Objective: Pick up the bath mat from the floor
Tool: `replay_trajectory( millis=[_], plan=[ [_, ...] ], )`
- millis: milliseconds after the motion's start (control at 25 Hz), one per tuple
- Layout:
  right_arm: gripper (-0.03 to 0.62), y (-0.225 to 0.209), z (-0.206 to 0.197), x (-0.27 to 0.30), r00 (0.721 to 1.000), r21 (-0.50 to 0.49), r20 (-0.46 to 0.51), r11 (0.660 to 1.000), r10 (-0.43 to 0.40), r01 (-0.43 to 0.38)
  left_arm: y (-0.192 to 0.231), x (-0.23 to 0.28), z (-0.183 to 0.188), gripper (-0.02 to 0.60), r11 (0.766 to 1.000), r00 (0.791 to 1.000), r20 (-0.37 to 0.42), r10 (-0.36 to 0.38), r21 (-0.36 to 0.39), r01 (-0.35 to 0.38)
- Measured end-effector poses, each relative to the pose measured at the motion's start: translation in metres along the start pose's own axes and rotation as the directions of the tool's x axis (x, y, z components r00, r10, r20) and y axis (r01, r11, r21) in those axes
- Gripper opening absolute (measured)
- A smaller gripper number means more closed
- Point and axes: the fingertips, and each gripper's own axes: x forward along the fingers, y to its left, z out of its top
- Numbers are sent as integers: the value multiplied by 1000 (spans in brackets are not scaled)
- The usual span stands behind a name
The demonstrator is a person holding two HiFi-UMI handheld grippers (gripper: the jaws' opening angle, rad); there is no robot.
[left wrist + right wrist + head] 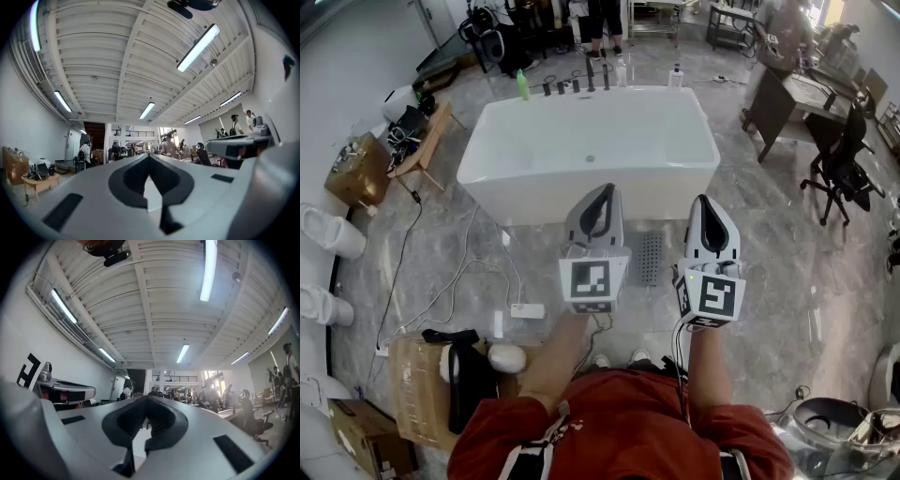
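The bath mat point(650, 258) is a small grey perforated rectangle lying flat on the marble floor in front of the white bathtub point(591, 141); in the head view it shows between my two grippers. My left gripper point(606, 190) is held up level, well above the floor, its jaws shut on nothing. My right gripper point(704, 202) is beside it, also shut and empty. In the left gripper view the left gripper point(150, 155) points at the ceiling and the far hall. The right gripper view shows the right gripper point(149, 399) aimed the same way. Neither gripper view shows the mat.
Cables and a white power strip point(527, 310) lie on the floor at the left. A cardboard box point(422, 389) stands near my feet. An office chair point(841, 169) and a desk point(797, 98) are at the right. Several people stand at the far end.
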Motion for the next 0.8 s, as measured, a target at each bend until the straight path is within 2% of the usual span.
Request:
replay_trajectory(
  millis=[680, 800],
  plan=[
    [11, -15, -13, -2, 1000, 30, -17, 999, -12, 13, -11, 1, 5, 15, 1000, 999, 51, 1, 25, -3],
    [11, -20, -18, -3, 1000, 41, -25, 999, -9, 10, -15, 2, 0, 15, 1000, 999, 46, 7, 7, -8]
  ],
)
